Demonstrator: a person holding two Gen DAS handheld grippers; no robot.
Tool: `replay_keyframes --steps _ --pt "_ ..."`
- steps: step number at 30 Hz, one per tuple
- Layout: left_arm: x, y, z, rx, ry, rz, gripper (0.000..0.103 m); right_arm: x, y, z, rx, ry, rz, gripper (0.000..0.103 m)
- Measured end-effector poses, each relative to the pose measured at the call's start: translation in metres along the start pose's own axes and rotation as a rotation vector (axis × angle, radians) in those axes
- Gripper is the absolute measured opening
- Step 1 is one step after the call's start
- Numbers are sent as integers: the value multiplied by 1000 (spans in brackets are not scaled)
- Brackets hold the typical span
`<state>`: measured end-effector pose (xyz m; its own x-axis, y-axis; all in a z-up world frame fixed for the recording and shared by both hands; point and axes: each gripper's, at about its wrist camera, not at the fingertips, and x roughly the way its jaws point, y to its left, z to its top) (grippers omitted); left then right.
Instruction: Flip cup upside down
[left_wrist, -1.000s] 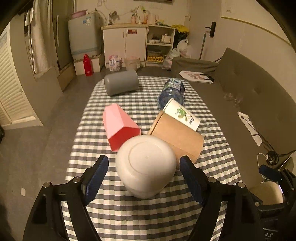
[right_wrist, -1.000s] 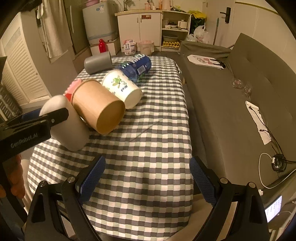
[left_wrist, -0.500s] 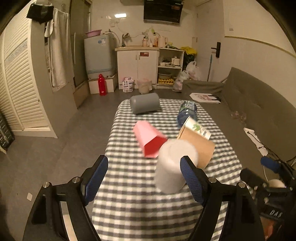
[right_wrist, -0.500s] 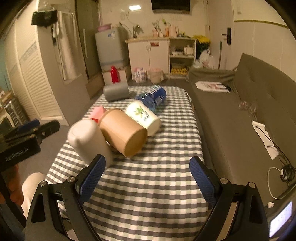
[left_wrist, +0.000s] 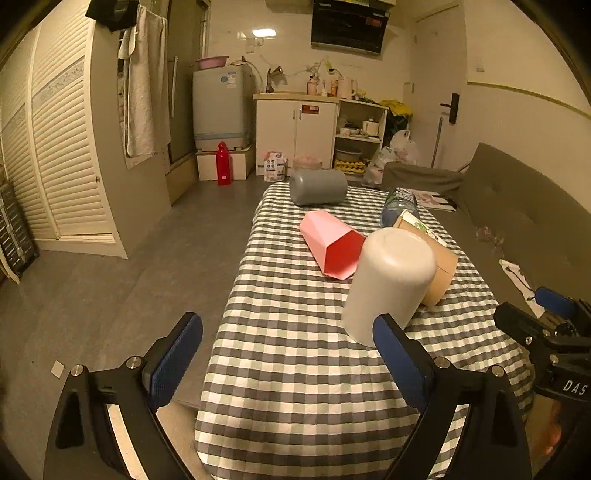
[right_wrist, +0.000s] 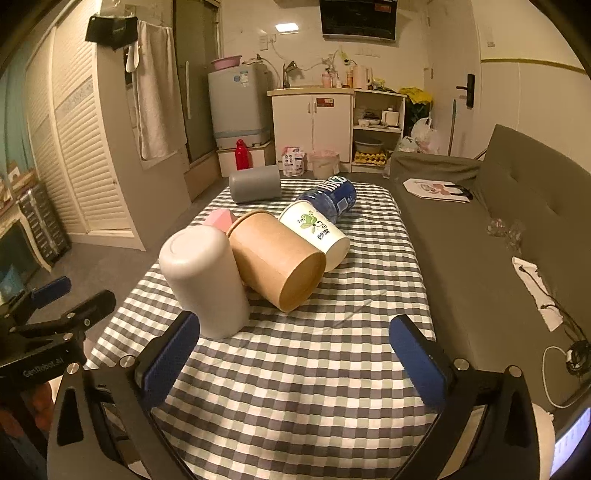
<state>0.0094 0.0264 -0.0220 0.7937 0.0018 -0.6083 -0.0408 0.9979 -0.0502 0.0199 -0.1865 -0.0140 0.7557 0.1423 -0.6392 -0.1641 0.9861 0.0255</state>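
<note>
A white cup (left_wrist: 388, 280) stands upside down on the checked tablecloth (left_wrist: 295, 369), base up; it also shows in the right wrist view (right_wrist: 207, 280). My left gripper (left_wrist: 288, 354) is open and empty, pulled back near the table's front edge, with the cup beyond its right finger. My right gripper (right_wrist: 295, 354) is open and empty above the front of the table, the white cup just beyond its left finger.
On their sides lie a pink cup (left_wrist: 332, 243), a brown paper tub (right_wrist: 280, 266), a white printed paper cup (right_wrist: 317, 232), a blue bottle (right_wrist: 332, 195) and a grey cup (right_wrist: 255, 182). A grey sofa (right_wrist: 498, 221) runs along the right. The floor drops off at the left.
Both grippers have drawn back and up from the table. The white cup, close between the left fingers a second ago, now stands free and farther off.
</note>
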Motion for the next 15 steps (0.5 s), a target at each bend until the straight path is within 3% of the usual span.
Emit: replay_keyframes --steps 15 --pt "-9 -1 -3 8 -37 -2 96 -3 -3 0 4 -26 -33 103"
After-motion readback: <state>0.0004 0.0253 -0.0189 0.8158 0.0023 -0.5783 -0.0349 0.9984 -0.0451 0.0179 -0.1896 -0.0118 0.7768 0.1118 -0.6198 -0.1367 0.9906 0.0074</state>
